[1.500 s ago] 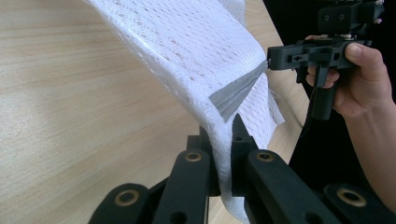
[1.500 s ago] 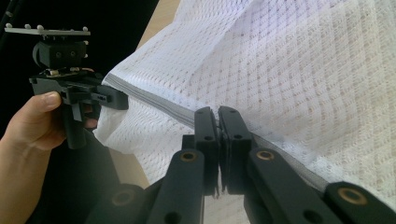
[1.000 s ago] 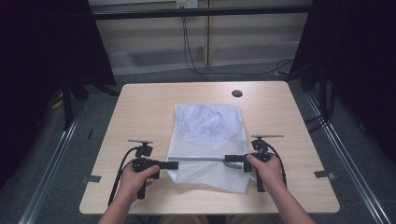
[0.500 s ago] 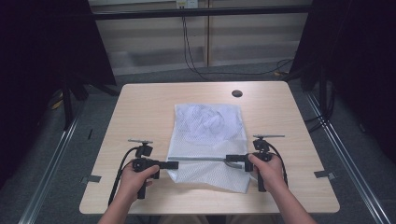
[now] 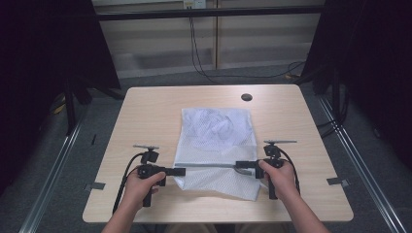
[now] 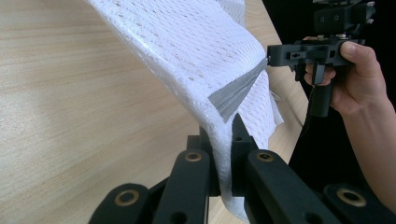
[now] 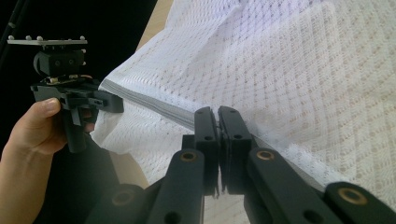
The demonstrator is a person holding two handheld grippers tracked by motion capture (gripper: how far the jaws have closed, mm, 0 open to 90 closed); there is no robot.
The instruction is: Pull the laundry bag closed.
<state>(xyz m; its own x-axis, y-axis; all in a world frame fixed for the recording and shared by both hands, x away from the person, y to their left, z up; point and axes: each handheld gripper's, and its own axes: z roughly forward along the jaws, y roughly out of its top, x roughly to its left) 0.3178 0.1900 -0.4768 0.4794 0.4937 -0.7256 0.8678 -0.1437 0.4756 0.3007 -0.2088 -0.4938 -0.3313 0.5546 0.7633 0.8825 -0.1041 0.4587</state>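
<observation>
Two grippers, left gripper [image 5: 179, 171] and right gripper [image 5: 238, 165], fingers clenched on white mesh bag [image 5: 218, 131], grey band [image 5: 209, 166] taut between.

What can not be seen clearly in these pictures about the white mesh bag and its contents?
- Contents of white mesh bag: high view, blurred behind the mesh.
- Bag's far end: both gripper views, cut off by the top edge.
- Grey band under the left gripper: hidden by its jaws.

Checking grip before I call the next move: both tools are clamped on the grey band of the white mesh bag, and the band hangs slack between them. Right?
Not quite. The left tool and right tool are both clamped on the grey band of the white mesh bag, but the band is pulled taut in a straight line between them, not slack. The high view shows it.
</observation>
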